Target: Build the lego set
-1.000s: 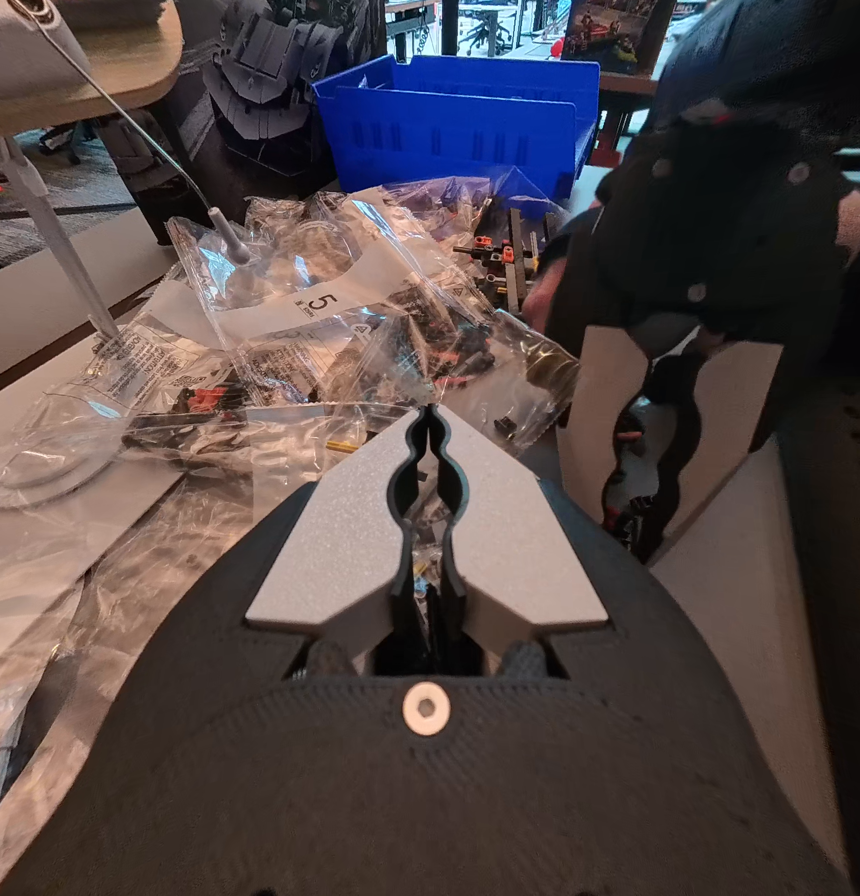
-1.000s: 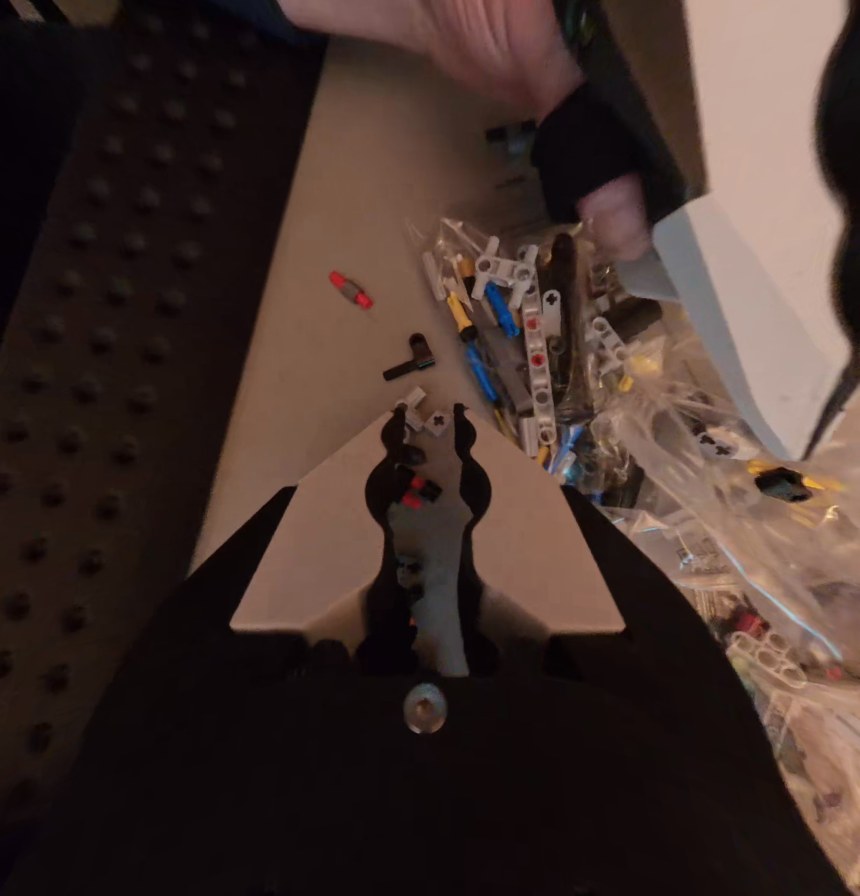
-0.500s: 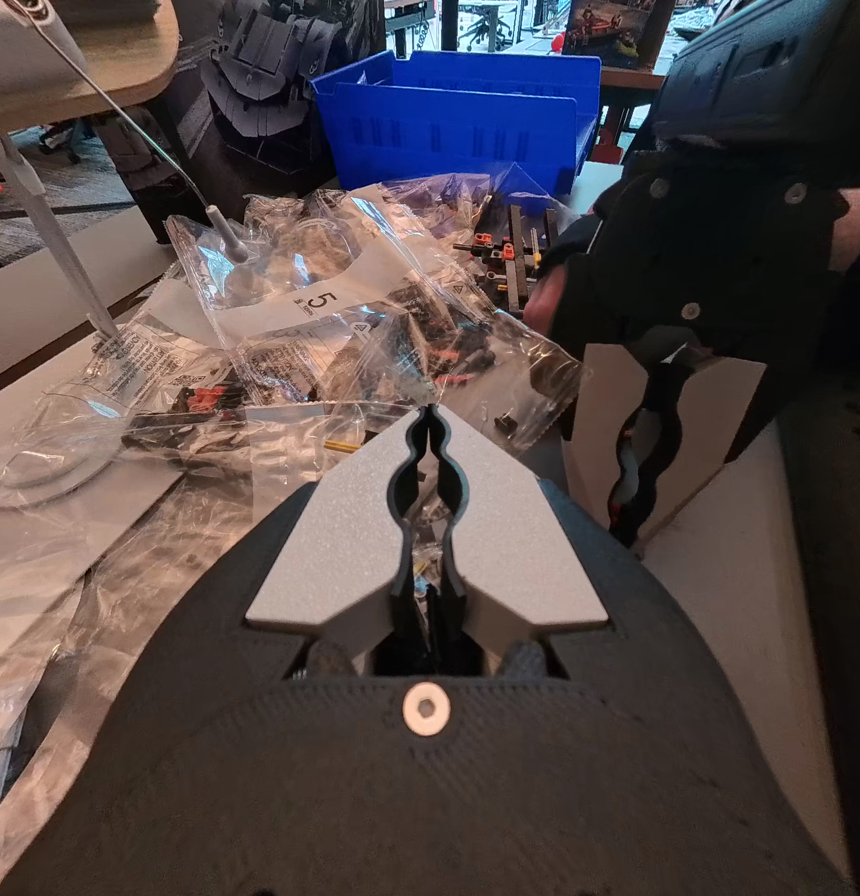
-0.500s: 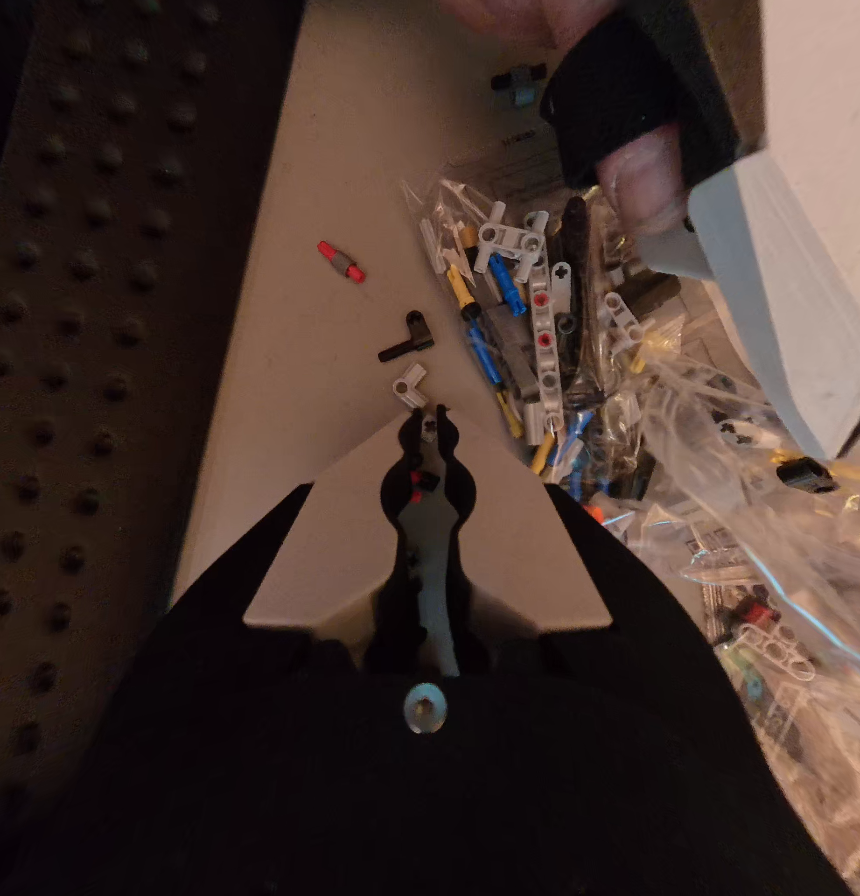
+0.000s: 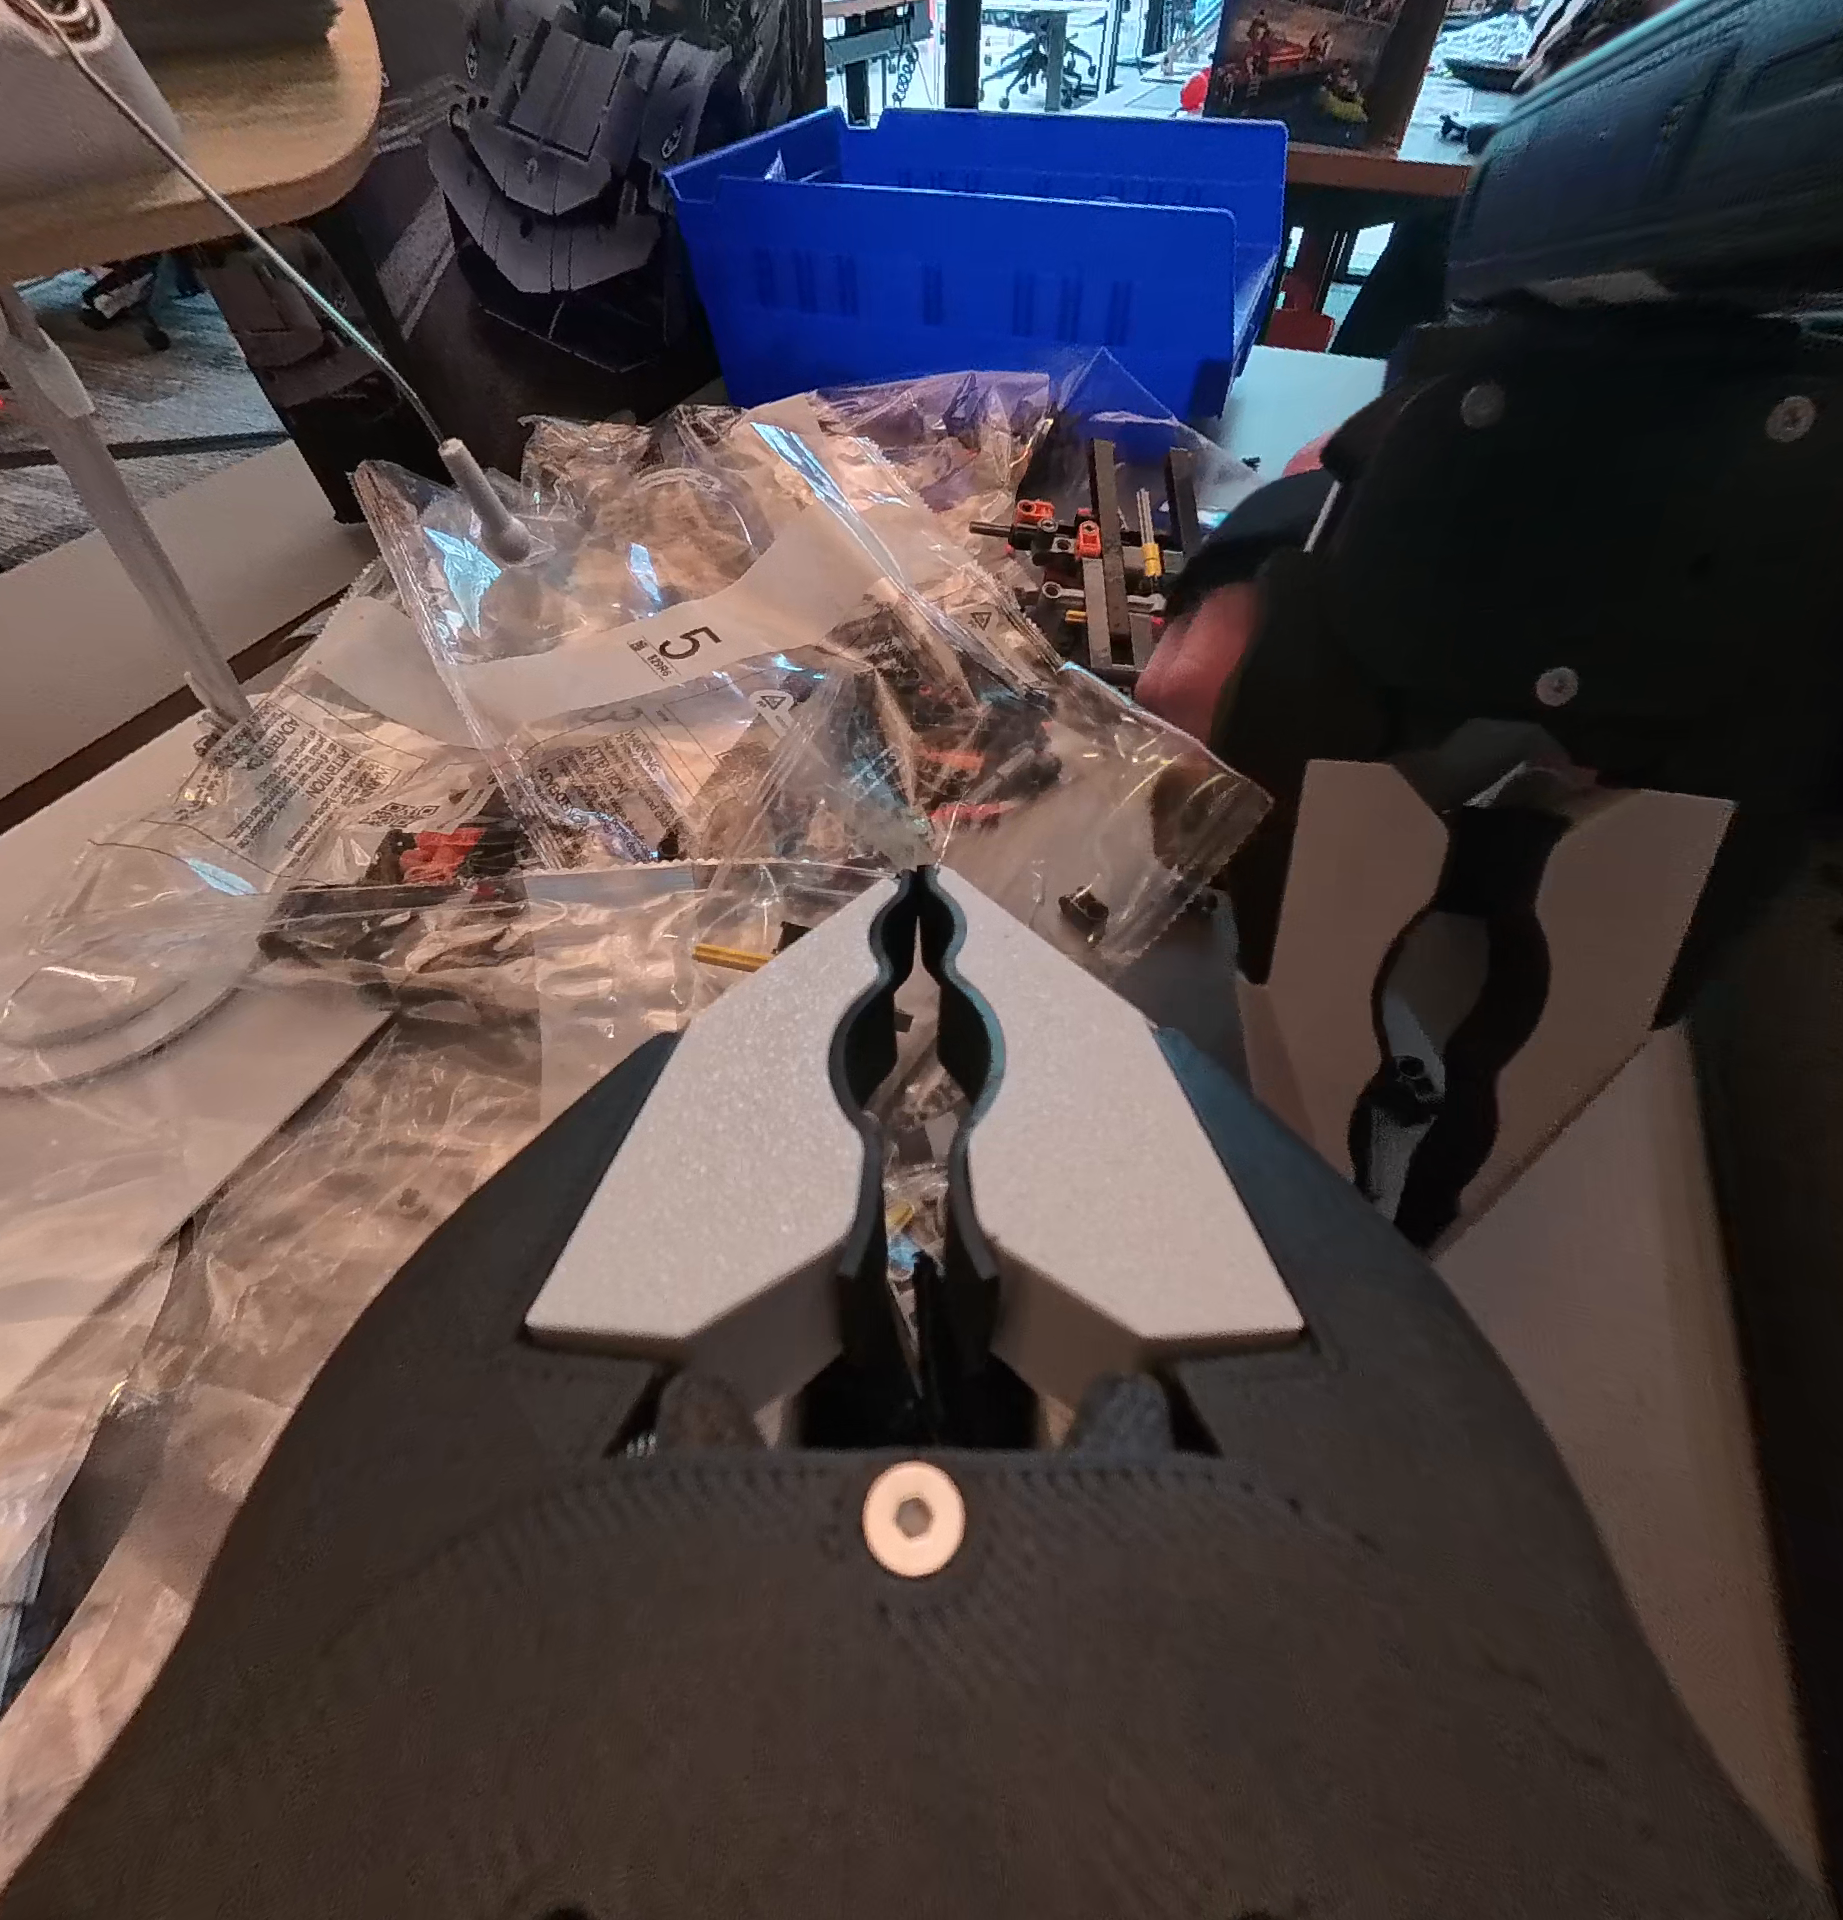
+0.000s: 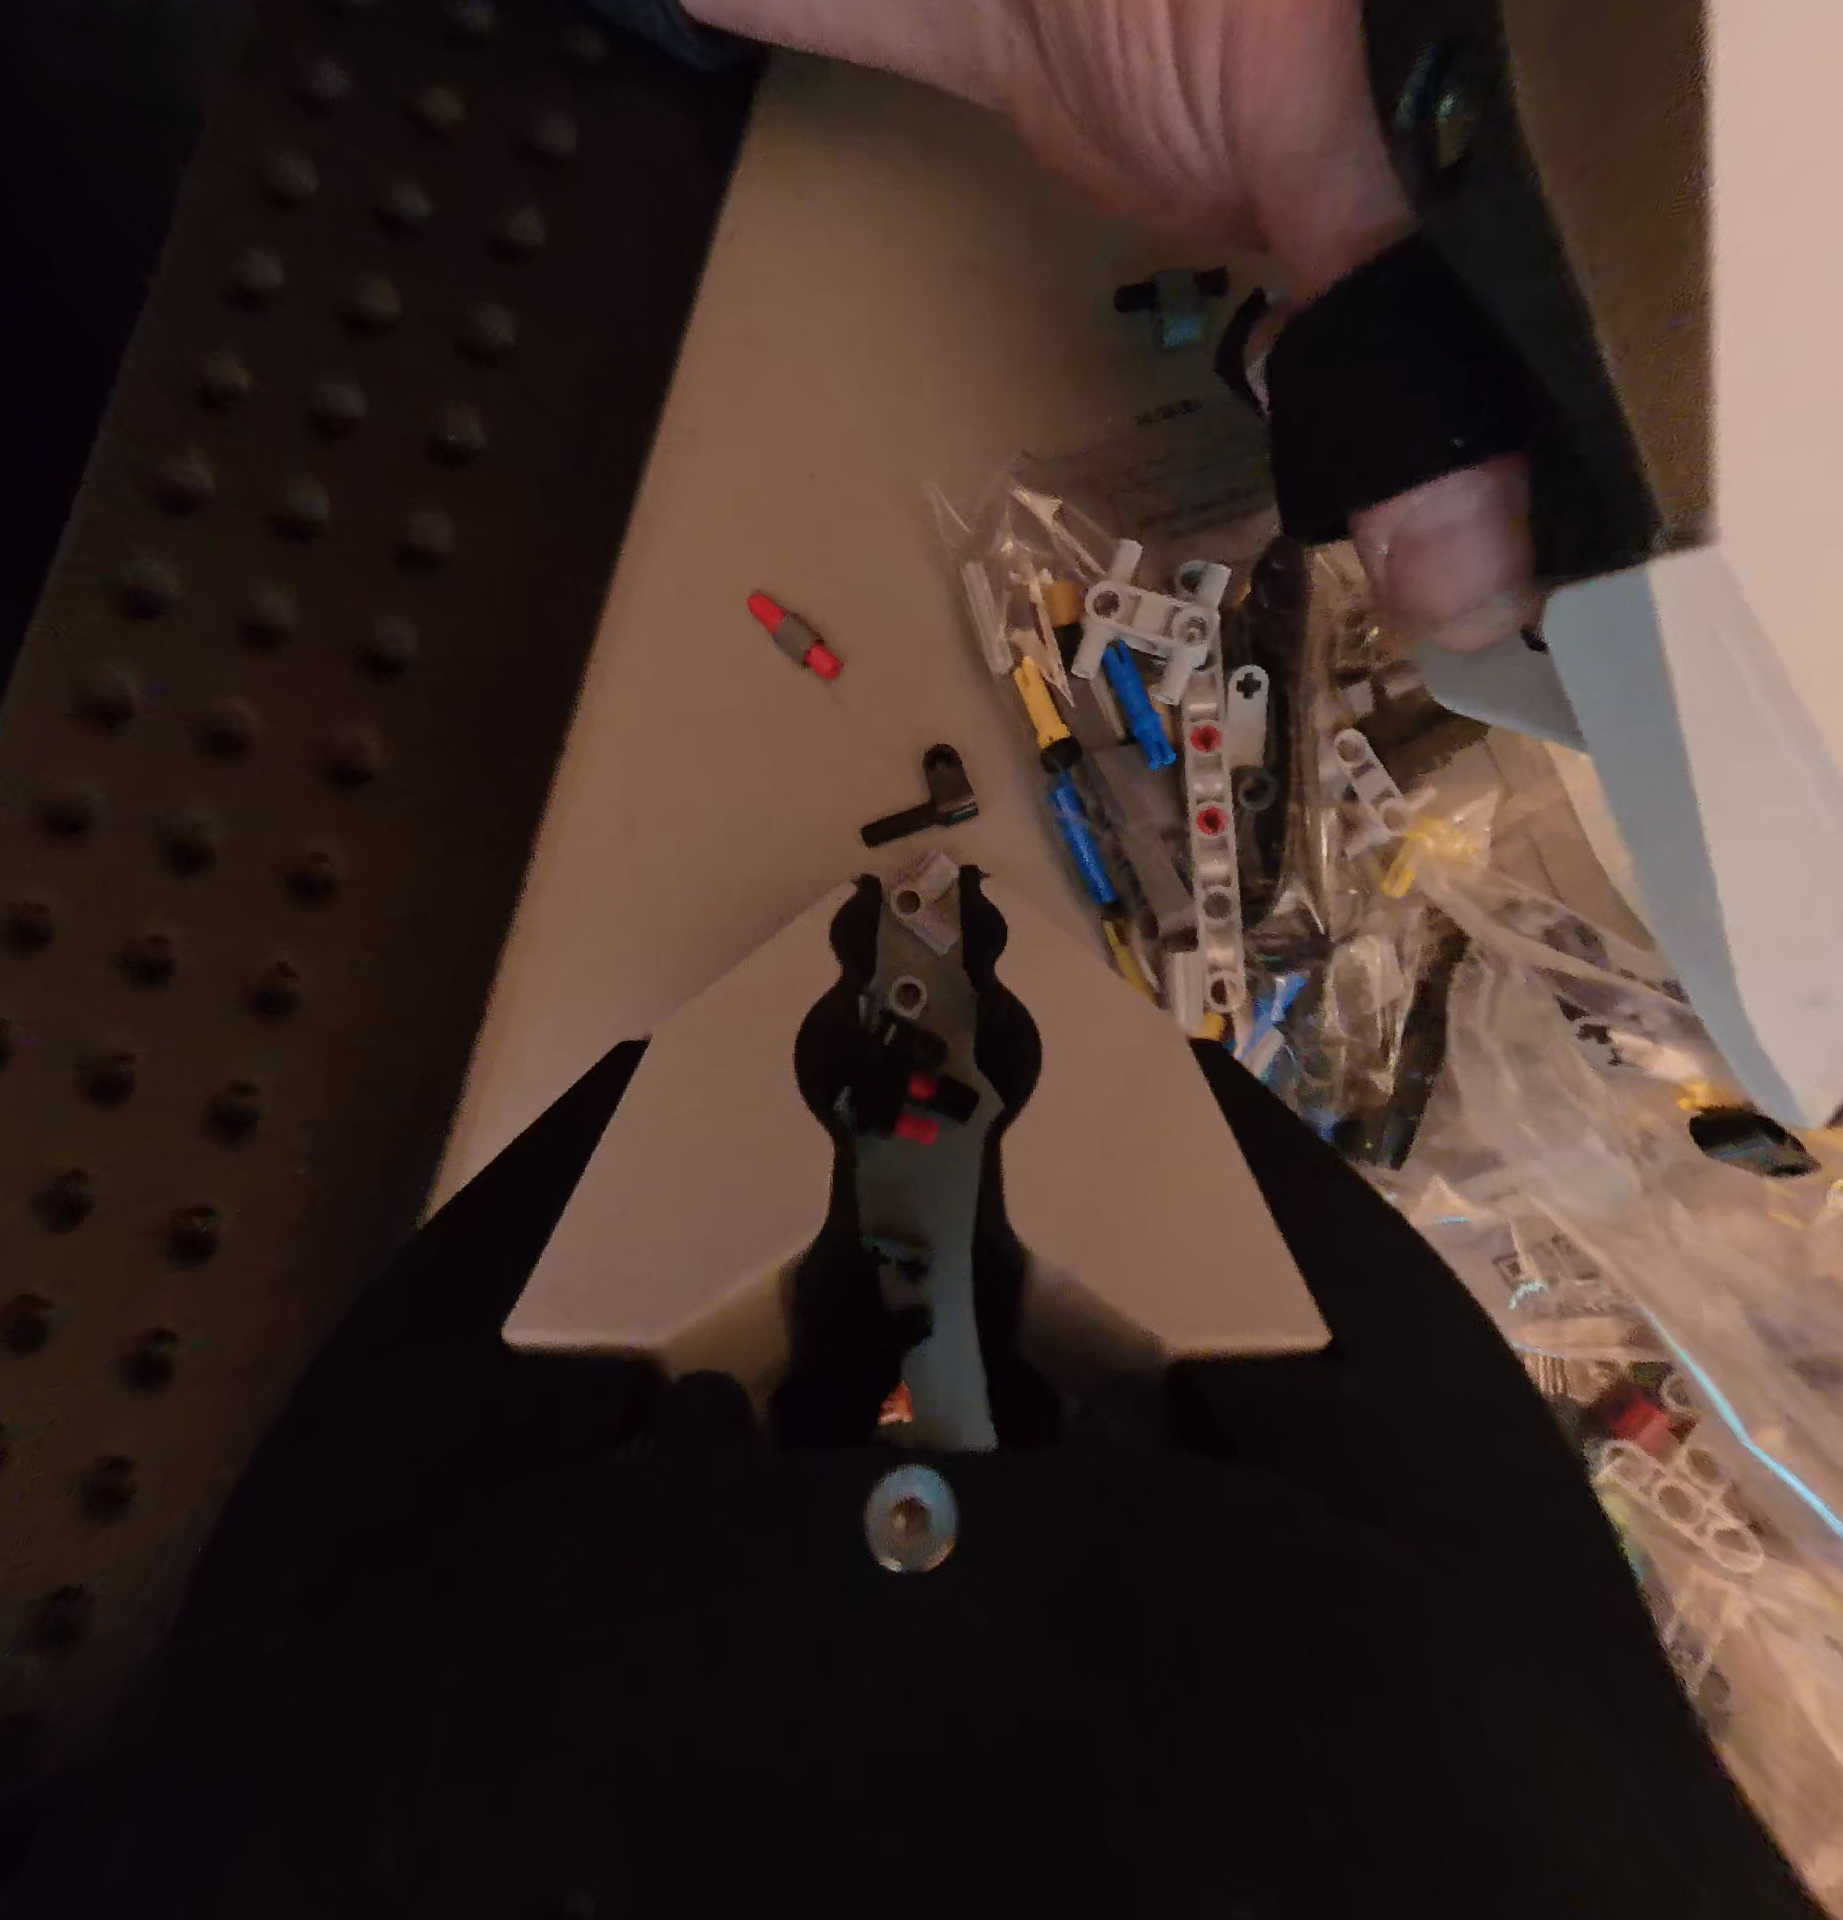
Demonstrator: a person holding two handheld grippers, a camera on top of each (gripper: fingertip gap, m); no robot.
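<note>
In my left wrist view, my left gripper [image 5: 918, 883] sits at centre frame with its jaws drawn together, the tips touching or nearly so and nothing visibly between them. It points at a heap of clear plastic parts bags [image 5: 688, 665] spread over the left and middle of the table [image 5: 55, 644]. A partly built dark lego frame [image 5: 1109, 561] with orange and yellow pieces lies beyond the bags, right of centre, just in front of a blue bin [image 5: 979, 270] at upper centre. My right gripper [image 5: 1457, 1039] appears at the right edge, angled down toward the table, with a clear gap between its jaws.

In my right wrist view, the right gripper [image 6: 922, 888] stands at centre frame, jaws narrowly parted. A small light grey connector [image 6: 922, 902] lies between the tips; I cannot tell whether the fingers touch it. Seen through the gap nearer the camera is a cluster of black and red pins [image 6: 912, 1101]. A black elbow pin [image 6: 927, 800] lies just above the tips, and a red and grey pin [image 6: 792, 636] further toward upper left, well apart. A pile of loose lego parts [image 6: 1187, 790], grey beams with blue and yellow pins, occupies the right of centre, partly in bags. A hand [image 6: 1187, 125] holding the other gripper body fills the upper right. A dark studded mat [image 6: 221, 623] runs along the left.
</note>
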